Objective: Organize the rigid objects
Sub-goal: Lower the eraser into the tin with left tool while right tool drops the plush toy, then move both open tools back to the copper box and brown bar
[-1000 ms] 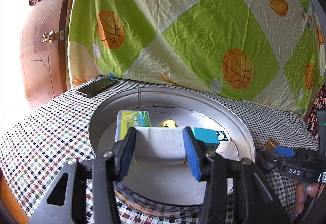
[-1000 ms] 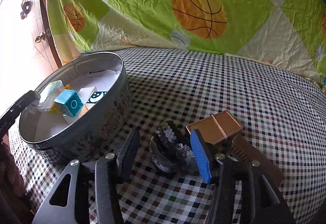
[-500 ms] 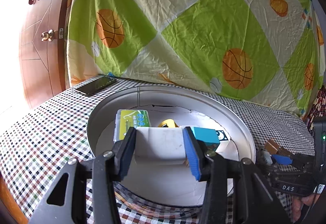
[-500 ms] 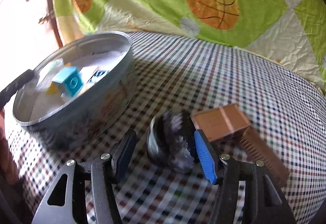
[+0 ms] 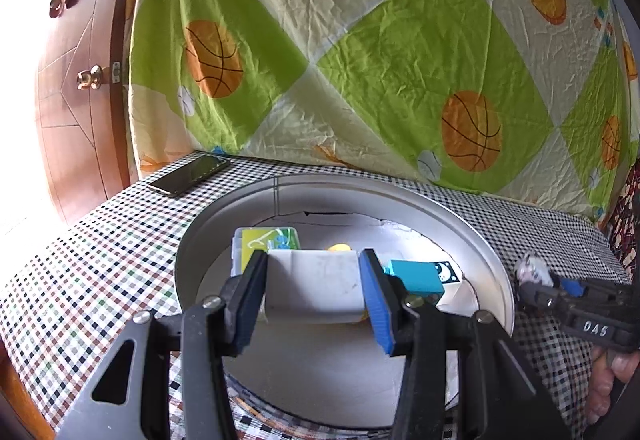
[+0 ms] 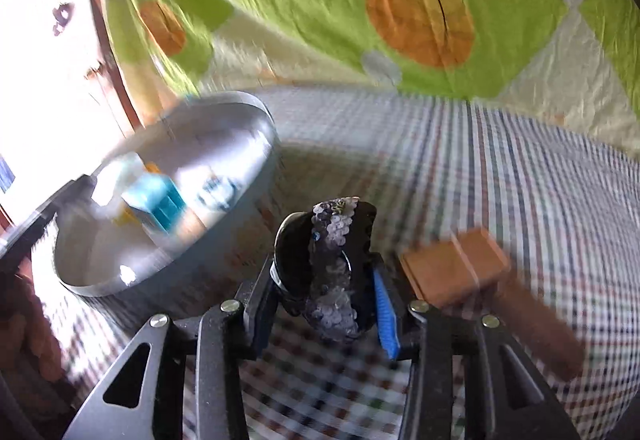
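Since a second earlier, the right gripper (image 6: pixel 324 304) had just closed on the black sequinned ornament (image 6: pixel 332 272) and lifted it off the checked desk (image 6: pixel 520 176) toward the round metal tin (image 5: pixel 472 236), where the left gripper (image 5: pixel 314 286) clamped a white block (image 5: pixel 316 284).

Your left wrist camera looks along its fingers, close over the round tin (image 5: pixel 472 224), toward the basketball-print sheet (image 5: pixel 400 60); your right wrist camera sits low beside that tin (image 6: pixel 224 240), facing the same sheet; both share tin and checked cloth (image 6: pixel 520 180).
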`<state>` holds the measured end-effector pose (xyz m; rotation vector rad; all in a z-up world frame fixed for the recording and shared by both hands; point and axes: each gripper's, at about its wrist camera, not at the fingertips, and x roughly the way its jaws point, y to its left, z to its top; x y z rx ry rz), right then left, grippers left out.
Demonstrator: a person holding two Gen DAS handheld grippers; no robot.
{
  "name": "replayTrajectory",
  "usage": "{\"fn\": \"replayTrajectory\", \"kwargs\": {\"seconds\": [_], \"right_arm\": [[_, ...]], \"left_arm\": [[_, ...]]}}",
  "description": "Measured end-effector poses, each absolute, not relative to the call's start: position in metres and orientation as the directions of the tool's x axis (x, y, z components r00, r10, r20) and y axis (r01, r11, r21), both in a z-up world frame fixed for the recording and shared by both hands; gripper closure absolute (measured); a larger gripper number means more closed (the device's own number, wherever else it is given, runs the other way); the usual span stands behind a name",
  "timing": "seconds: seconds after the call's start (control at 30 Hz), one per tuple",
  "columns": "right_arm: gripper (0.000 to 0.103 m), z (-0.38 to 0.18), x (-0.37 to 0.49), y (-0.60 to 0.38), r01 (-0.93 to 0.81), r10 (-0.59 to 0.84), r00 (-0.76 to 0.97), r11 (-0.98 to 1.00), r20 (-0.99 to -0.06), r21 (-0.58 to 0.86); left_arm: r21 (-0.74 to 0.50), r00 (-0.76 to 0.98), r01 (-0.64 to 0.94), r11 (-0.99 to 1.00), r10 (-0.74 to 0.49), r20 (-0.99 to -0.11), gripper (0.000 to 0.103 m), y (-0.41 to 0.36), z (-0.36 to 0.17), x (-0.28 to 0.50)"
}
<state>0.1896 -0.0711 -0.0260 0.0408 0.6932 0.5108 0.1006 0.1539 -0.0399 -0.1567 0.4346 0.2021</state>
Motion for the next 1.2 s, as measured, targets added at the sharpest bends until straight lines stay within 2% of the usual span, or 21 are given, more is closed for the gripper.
{"fn": "replayTrajectory", "kwargs": {"seconds": [0.17,0.37,0.43,0.5,0.57,0.73,0.9,1.2], "right_arm": [[0.058,0.004,0.196,-0.033,-0.519,0.532,0.638,0.831,-0.557,0.2],[0.057,0.002,0.206,0.021,-0.6,0.598,0.573,0.772,-0.56,0.211],[0.055,0.002,0.206,0.028,-0.606,0.604,0.572,0.767,-0.555,0.211],[0.045,0.005,0.202,0.029,-0.604,0.609,0.581,0.767,-0.54,0.215],[0.037,0.009,0.197,0.022,-0.61,0.629,0.586,0.757,-0.511,0.232],[0.037,0.015,0.189,-0.018,-0.574,0.617,0.629,0.779,-0.473,0.253],[0.037,0.01,0.177,-0.072,-0.508,0.527,0.696,0.841,-0.488,0.184],[0.037,-0.024,0.18,-0.176,-0.313,0.302,0.775,0.947,-0.555,0.079]], "left_arm": [[-0.046,0.865,-0.223,0.974,0.176,-0.469,0.056,0.156,-0.037,0.121],[0.01,0.839,-0.23,0.973,0.204,-0.504,0.055,0.157,-0.045,0.134],[0.026,0.84,-0.245,0.969,0.226,-0.494,0.051,0.156,-0.044,0.131],[0.035,0.843,-0.276,0.961,0.259,-0.472,0.026,0.157,-0.04,0.127],[0.026,0.849,-0.29,0.957,0.27,-0.454,0.019,0.159,-0.037,0.121],[-0.011,0.868,-0.286,0.958,0.254,-0.427,0.017,0.152,-0.029,0.11],[-0.009,0.898,-0.235,0.972,0.214,-0.385,0.003,0.123,-0.015,0.099],[0.038,0.908,-0.042,0.998,0.054,-0.415,0.002,0.033,-0.012,0.114]]}}
